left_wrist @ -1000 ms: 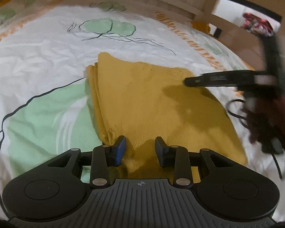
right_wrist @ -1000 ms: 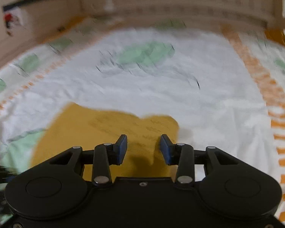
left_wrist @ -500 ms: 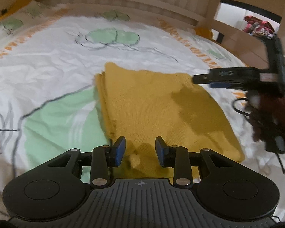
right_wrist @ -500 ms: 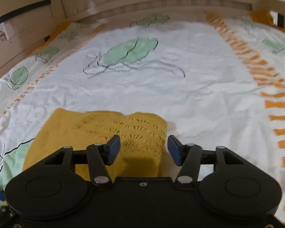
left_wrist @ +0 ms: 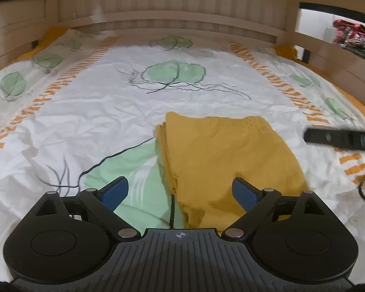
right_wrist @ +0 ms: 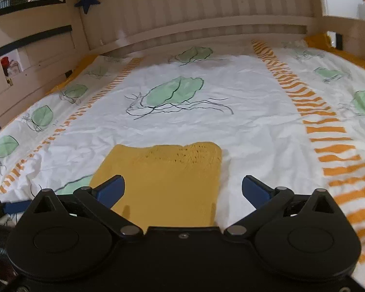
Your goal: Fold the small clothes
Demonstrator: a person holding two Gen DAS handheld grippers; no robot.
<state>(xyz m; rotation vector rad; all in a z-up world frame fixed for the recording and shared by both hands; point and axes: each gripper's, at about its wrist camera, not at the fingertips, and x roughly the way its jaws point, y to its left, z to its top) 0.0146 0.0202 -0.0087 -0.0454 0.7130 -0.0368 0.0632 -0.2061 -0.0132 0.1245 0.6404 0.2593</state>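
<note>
A mustard-yellow knitted garment (left_wrist: pixel 226 155) lies folded flat in a rectangle on the bed; it also shows in the right wrist view (right_wrist: pixel 165 180). My left gripper (left_wrist: pixel 180 191) is open and empty, raised above the garment's near left edge. My right gripper (right_wrist: pixel 183 189) is open and empty, above the garment's near right part. One finger of the right gripper (left_wrist: pixel 340 138) shows at the right of the left wrist view.
The bed sheet (left_wrist: pixel 109 102) is white with green leaf prints and orange striped bands, and is wrinkled. A wooden slatted bed frame (right_wrist: pixel 194 12) surrounds it. A blue star (right_wrist: pixel 87 0) hangs at the back left.
Both grippers have opened wide and lifted back from the garment. The garment now lies released and folded on the sheet.
</note>
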